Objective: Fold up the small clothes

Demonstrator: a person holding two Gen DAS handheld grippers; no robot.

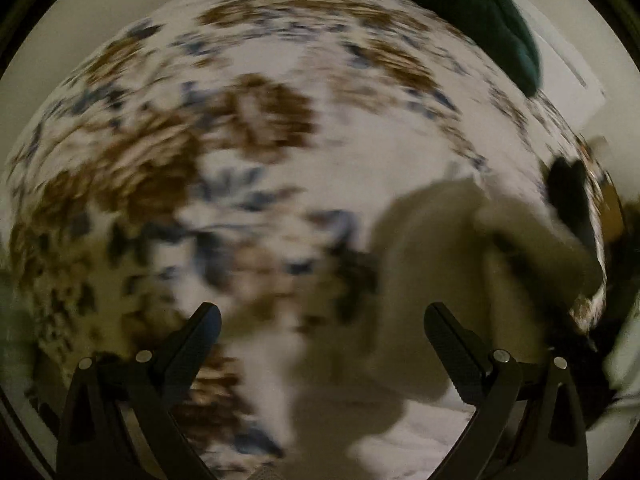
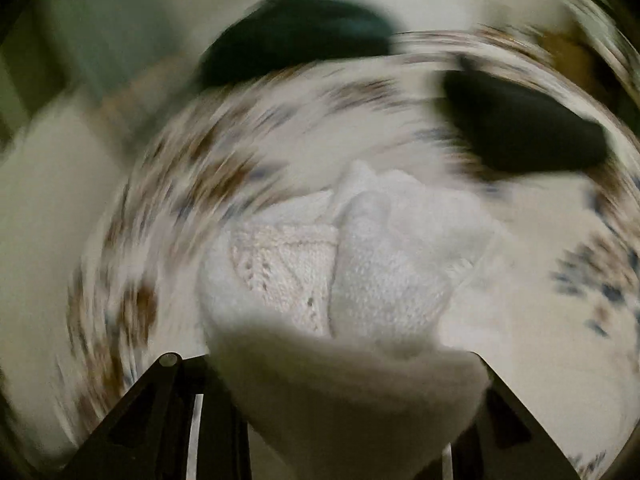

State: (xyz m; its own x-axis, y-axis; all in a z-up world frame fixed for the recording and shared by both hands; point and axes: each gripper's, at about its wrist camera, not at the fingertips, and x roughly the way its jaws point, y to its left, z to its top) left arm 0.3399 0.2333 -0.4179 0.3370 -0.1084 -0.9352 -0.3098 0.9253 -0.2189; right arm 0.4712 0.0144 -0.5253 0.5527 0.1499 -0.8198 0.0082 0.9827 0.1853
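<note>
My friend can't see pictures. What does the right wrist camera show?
A white knitted garment is bunched between the jaws of the right gripper, filling the middle of the blurry view. Behind it lies a flowered bedspread with two dark cloth items, one teal and one black.

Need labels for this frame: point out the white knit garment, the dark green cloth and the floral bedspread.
white knit garment [image 2: 372, 264], right wrist view, knitted middle.
dark green cloth [image 2: 296, 46], right wrist view, centre of its blurred bulk.
floral bedspread [image 1: 256, 120], left wrist view, brown flower.

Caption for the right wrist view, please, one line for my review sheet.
Right gripper shut on a white knit garment above the floral bedspread; two dark items lie beyond, motion-blurred.
</note>
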